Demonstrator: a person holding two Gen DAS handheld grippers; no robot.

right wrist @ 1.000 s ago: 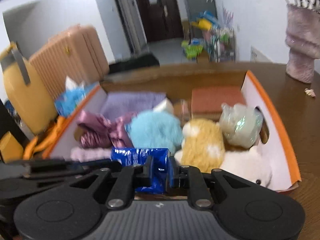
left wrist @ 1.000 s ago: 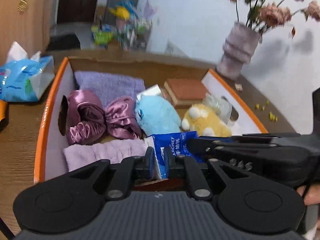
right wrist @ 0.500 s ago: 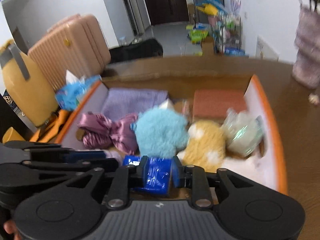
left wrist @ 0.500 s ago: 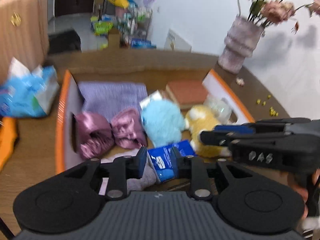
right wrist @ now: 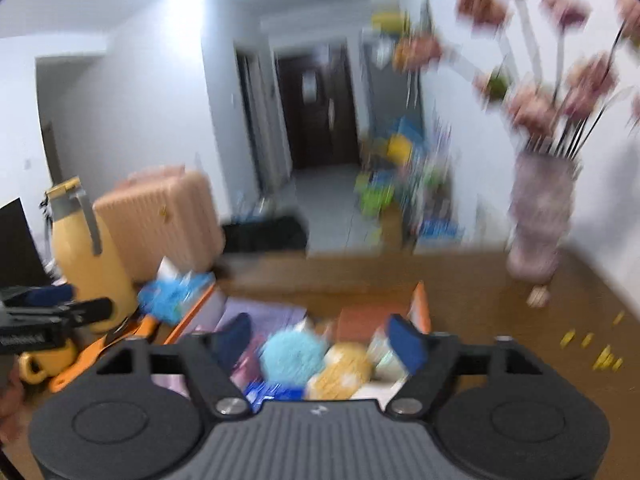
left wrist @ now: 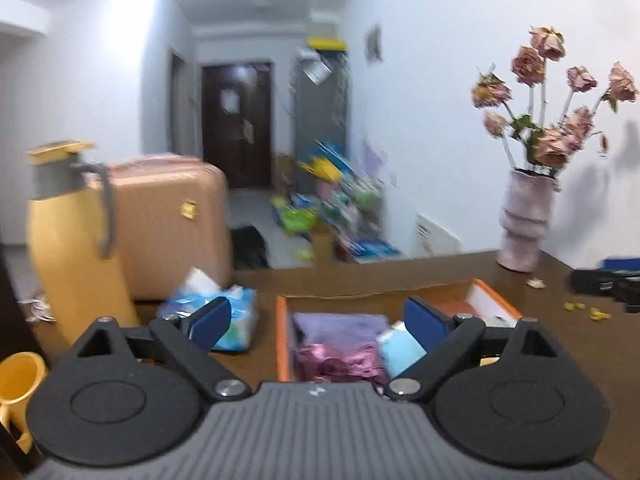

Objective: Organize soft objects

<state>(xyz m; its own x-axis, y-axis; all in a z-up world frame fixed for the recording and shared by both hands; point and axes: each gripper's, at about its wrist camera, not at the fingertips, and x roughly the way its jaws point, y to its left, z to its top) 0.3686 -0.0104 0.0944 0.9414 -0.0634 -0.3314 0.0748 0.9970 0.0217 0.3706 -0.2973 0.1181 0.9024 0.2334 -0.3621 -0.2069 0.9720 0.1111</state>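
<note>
An orange-rimmed cardboard box (left wrist: pixel 282 332) on the brown table holds soft things: a purple towel (left wrist: pixel 338 322), a shiny mauve cloth (left wrist: pixel 336 364), a light blue plush (right wrist: pixel 290 354), a yellow plush (right wrist: pixel 342 372) and a blue tissue packet (right wrist: pixel 276 392). My left gripper (left wrist: pixel 320 322) is open and empty, raised in front of the box. My right gripper (right wrist: pixel 322 334) is open and empty, also raised over the box's near side; this view is blurred. The right gripper also shows at the far right of the left wrist view (left wrist: pixel 608 284).
A pale vase of dried flowers (left wrist: pixel 526 224) stands at the table's back right. A blue tissue pack (left wrist: pixel 224 320), a yellow jug (left wrist: pixel 72 240) and a yellow mug (left wrist: pixel 18 376) sit left of the box. A peach suitcase (left wrist: pixel 172 220) stands behind.
Both grippers opened and let go of the blue tissue packet, which now lies in the box. Both pulled back and tilted up, so the room shows.
</note>
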